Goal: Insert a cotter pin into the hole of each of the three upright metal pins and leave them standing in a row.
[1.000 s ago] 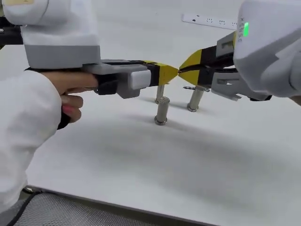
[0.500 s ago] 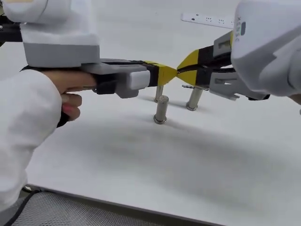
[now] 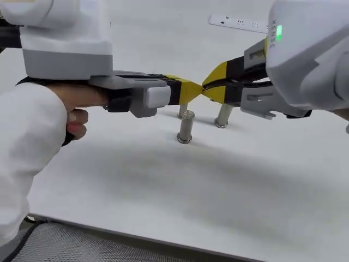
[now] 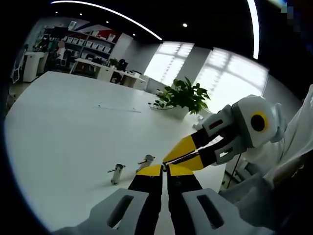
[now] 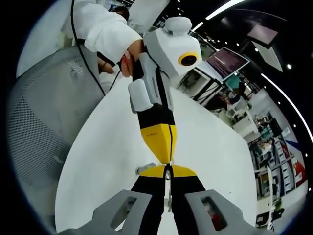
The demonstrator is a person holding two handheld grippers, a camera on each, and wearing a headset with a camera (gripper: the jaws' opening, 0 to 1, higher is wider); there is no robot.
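Three upright metal pins stand on the white table: a front pin (image 3: 185, 126), a pin behind it (image 3: 182, 111) and a right-hand pin (image 3: 222, 115). Above them my left gripper (image 3: 197, 90) and my right gripper (image 3: 207, 88) meet tip to tip. Both have their yellow jaws closed together. A thin cotter pin (image 5: 169, 196) runs between the right gripper's (image 5: 167, 169) jaws, and the left gripper's (image 4: 165, 168) tips pinch its end. Two of the metal pins (image 4: 116, 173) (image 4: 145, 161) show below the tips in the left gripper view.
A white power strip (image 3: 237, 23) lies at the far edge of the table (image 3: 163, 185). A grey mesh chair back (image 3: 65, 245) sits just below the near edge. A person's hand in a white sleeve (image 3: 27, 142) holds the left gripper.
The grippers stay tip to tip above the pins, drifted slightly left with the view. The cotter pin seen earlier on the right-hand metal pin is now hidden behind the right gripper.
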